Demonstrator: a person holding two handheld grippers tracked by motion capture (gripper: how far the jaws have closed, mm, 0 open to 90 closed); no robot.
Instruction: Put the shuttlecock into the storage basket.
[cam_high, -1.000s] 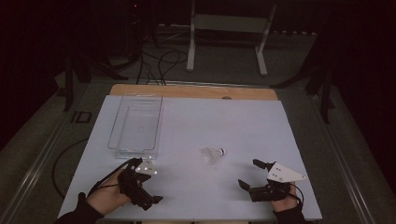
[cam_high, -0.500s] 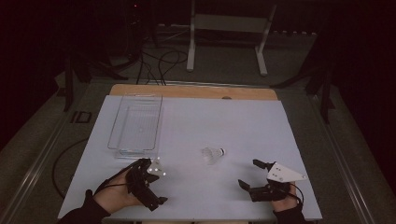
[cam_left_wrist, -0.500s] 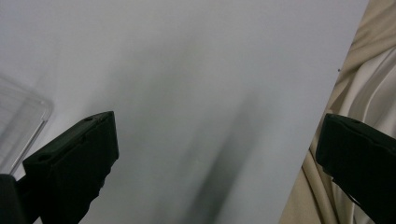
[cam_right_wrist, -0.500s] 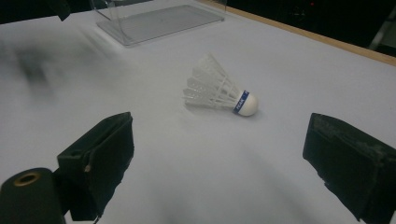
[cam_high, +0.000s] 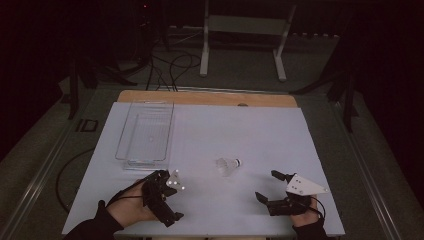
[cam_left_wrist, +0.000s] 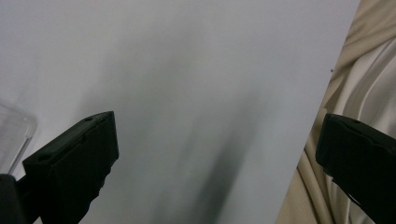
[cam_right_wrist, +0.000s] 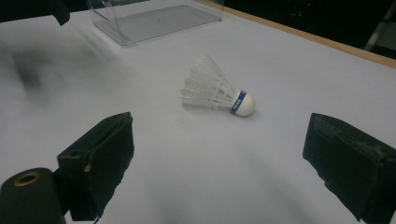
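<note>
Covering the table (cam_high: 210, 135), dim room around

We're in a lab-style recording setup here, dim all around with light falling on one white-covered tabletop (cam_high: 240, 135) whose wooden edge peeks out at the far side. Behind it, loose black cables (cam_high: 172, 62) snake across a grey floor past a white metal stand (cam_high: 243, 37), with dark equipment legs at both sides. Nothing homely about it: bare, staged, built for filming handwork.
</note>
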